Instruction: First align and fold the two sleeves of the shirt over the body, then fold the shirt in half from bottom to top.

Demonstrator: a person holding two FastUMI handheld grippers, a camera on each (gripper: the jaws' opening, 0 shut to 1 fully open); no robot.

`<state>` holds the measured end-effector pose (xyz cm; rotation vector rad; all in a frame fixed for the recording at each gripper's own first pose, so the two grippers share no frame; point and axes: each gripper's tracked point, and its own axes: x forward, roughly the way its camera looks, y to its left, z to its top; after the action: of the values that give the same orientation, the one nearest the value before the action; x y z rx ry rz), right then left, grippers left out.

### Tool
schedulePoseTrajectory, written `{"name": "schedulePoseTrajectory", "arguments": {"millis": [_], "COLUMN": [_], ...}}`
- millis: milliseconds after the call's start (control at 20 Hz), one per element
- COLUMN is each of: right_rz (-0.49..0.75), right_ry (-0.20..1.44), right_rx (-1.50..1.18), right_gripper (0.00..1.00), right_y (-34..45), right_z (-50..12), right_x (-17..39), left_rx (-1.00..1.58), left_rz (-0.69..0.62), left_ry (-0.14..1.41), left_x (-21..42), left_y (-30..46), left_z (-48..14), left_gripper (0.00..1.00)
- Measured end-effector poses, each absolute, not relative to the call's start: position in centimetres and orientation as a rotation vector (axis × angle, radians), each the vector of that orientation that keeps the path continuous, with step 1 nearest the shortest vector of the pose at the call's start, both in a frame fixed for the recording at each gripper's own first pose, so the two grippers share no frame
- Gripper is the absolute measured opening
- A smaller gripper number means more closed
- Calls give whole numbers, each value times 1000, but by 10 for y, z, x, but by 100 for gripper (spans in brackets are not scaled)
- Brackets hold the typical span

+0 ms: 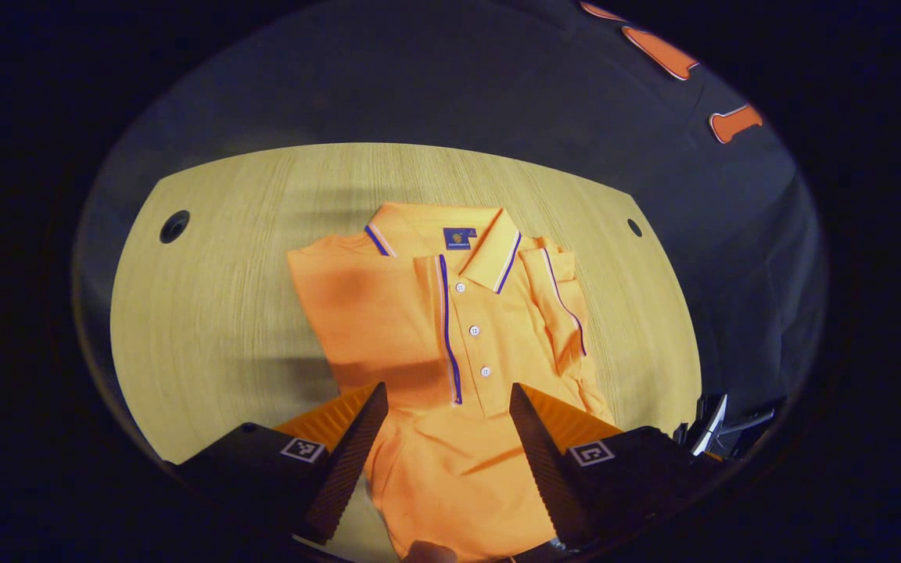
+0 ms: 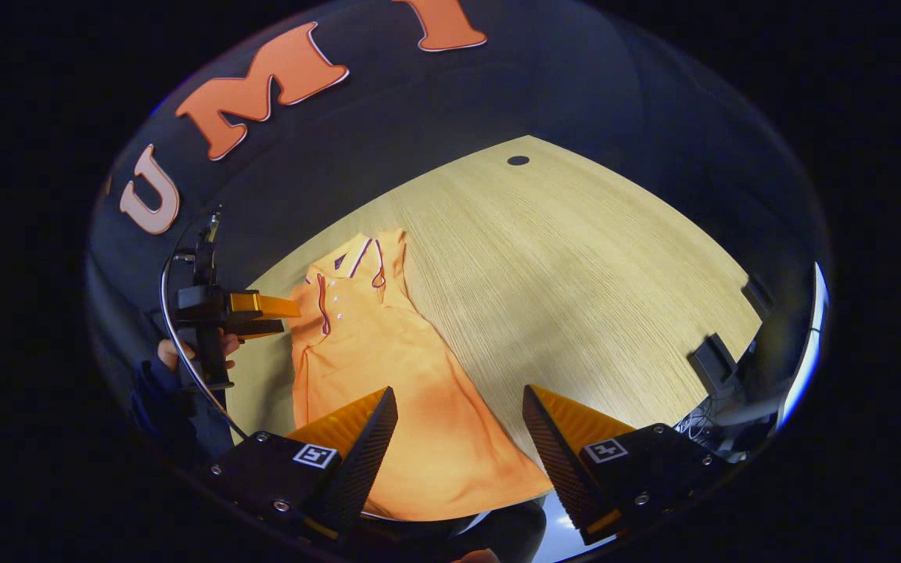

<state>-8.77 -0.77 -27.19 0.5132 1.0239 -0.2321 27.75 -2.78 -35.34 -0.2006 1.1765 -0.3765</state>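
While the shirt (image 1: 450,352) lies flat on the wooden table (image 1: 208,313), its long axis runs straight away from the left gripper (image 1: 448,399), collar (image 1: 443,234) at the far end and hem nearest. One sleeve (image 1: 564,301) lies folded over the body beside the placket. Both fingers of that gripper stand wide apart above the lower body, holding nothing. From the right gripper (image 2: 458,403), also spread wide and empty, the shirt (image 2: 388,375) stretches ahead and leftward, hem between its fingers.

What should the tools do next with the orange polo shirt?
Probably lower both open tools, left and right, to the bottom hem of the polo shirt and pinch it. Both sleeves already look folded in, so only the bottom-to-top fold seems left.
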Motion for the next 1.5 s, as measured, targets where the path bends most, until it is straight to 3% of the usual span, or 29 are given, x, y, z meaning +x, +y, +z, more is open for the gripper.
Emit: {"name": "schedulePoseTrajectory", "arguments": {"millis": [250, 500, 950, 1500], "right_rz": [-121, -24, 135, 213], "right_ry": [1067, 1116, 1206, 1310], "right_rx": [462, 397, 339, 240], "right_gripper": [98, 98, 99, 99], "right_y": [-1, 11, 30, 34], "right_z": [-287, -308, -343, -387], "right_x": [-95, -113, -153, -203], "left_rx": [-191, -135, -125, -114], "left_rz": [-316, -271, -213, -155], "left_ry": [1156, 1032, 1150, 1265], "left_x": [225, 181, 62, -32], "left_y": [-9, 8, 21, 29], "left_z": [-338, -324, -354, -401], "left_gripper": [99, 98, 99, 98]}}
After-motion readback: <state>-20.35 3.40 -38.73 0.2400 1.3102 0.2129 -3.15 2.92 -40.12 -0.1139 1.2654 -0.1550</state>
